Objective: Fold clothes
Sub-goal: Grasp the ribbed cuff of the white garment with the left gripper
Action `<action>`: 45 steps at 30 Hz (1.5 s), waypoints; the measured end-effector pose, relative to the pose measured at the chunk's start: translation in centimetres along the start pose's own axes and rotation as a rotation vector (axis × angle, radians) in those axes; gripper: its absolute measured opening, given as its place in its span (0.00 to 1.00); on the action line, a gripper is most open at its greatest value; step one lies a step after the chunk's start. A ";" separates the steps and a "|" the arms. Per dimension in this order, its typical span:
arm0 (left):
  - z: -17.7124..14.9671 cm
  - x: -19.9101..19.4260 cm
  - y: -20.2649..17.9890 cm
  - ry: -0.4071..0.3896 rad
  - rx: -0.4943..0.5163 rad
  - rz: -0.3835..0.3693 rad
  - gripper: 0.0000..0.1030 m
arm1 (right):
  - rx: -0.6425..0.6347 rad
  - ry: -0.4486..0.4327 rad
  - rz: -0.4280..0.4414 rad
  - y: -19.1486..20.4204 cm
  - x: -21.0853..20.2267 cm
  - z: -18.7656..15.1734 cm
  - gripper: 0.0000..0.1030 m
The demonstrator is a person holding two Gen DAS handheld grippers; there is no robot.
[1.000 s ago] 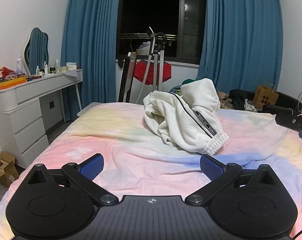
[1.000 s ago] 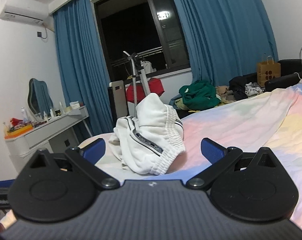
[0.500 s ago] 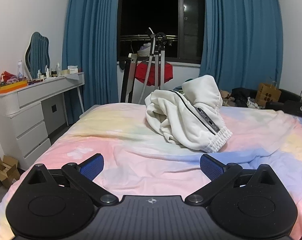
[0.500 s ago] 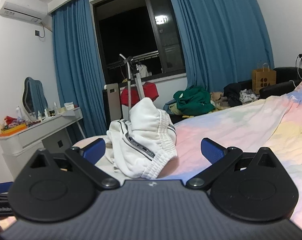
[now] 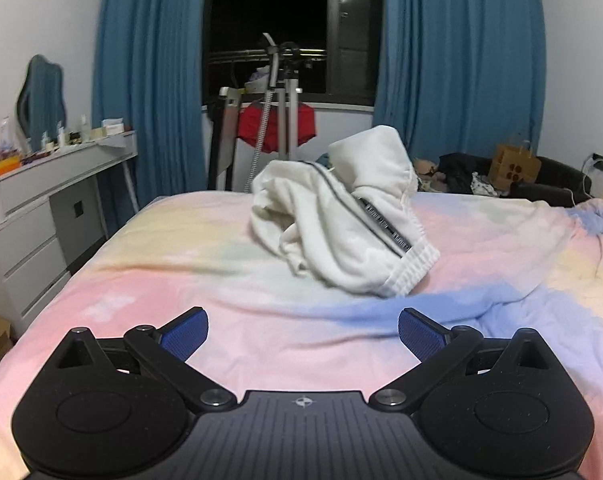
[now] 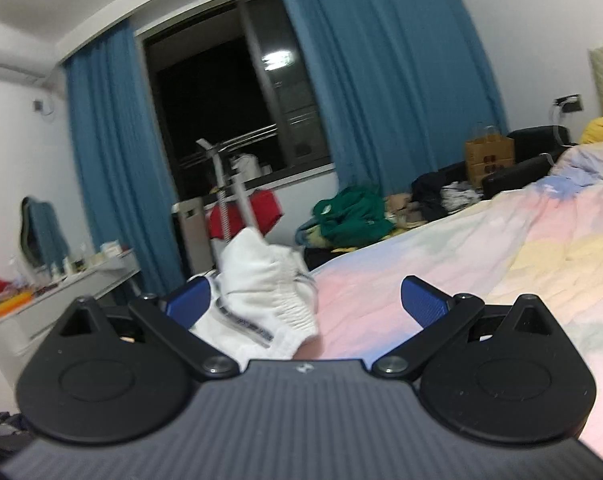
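A crumpled white garment [image 5: 341, 216] with a dark side stripe and a ribbed elastic hem lies heaped on the pastel bedspread [image 5: 181, 280]. In the left wrist view it sits ahead and slightly right of my left gripper [image 5: 303, 334], which is open with nothing between its blue pads. The right wrist view shows the same white garment [image 6: 261, 296] close in front, just inside the left finger of my right gripper [image 6: 305, 304]. That gripper is open too, and its base hides the lower part of the cloth.
A white dresser [image 5: 41, 208] with bottles and a mirror stands left of the bed. A garment steamer stand [image 5: 279, 112] with red cloth is at the bed's far end by blue curtains. Clothes, a green garment [image 6: 353, 216] and a paper bag [image 6: 489, 156] lie at the right.
The right gripper has swung right and tilted, so the garment shifted toward its left finger and sits lower in view. The left gripper has drifted slightly, with the garment staying ahead.
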State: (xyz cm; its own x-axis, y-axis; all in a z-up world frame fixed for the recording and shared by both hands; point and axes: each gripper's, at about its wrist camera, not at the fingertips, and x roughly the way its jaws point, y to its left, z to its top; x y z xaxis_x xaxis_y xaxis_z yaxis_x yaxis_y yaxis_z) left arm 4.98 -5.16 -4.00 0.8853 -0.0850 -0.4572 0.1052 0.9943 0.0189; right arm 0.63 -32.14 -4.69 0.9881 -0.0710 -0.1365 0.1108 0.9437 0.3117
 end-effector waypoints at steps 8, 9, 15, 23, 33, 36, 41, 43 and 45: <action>2.5 12.4 -6.0 0.062 0.105 -0.002 0.94 | 0.104 0.074 -0.071 -3.1 2.5 -1.1 1.00; 2.2 13.6 -6.7 0.062 0.116 -0.010 0.94 | 0.111 0.080 -0.076 -3.4 2.9 -1.2 1.00; 0.4 20.7 -11.1 0.061 0.181 -0.058 0.90 | 0.185 0.164 -0.115 -5.6 6.1 -3.6 1.00; 0.6 28.1 -14.0 0.149 0.162 0.116 0.77 | 0.194 0.205 -0.136 -6.0 9.9 -6.2 1.00; 4.5 21.9 -7.7 0.019 -0.067 0.036 0.27 | 0.044 0.093 -0.149 -4.0 10.8 -6.6 1.00; 5.1 17.3 -4.1 -0.026 -0.130 -0.003 0.25 | 0.035 0.069 -0.142 -3.8 10.2 -6.6 1.00; 7.2 8.7 3.6 -0.035 -0.253 -0.044 0.24 | -0.029 0.004 -0.094 -2.3 8.8 -6.1 1.00; 7.8 5.7 6.5 -0.031 -0.297 -0.062 0.24 | -0.050 -0.003 -0.059 -1.9 8.2 -6.0 1.00; 8.0 2.7 9.1 -0.038 -0.325 -0.068 0.24 | -0.077 0.012 -0.017 -1.4 7.7 -5.7 1.00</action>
State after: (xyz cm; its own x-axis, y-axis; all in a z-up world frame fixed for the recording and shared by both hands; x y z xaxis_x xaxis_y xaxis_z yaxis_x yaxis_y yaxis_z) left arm 11.95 3.16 2.00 0.8982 -0.1480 -0.4139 0.0201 0.9544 -0.2977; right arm 7.47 -32.14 -11.54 0.9847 -0.0832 -0.1528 0.1182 0.9645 0.2361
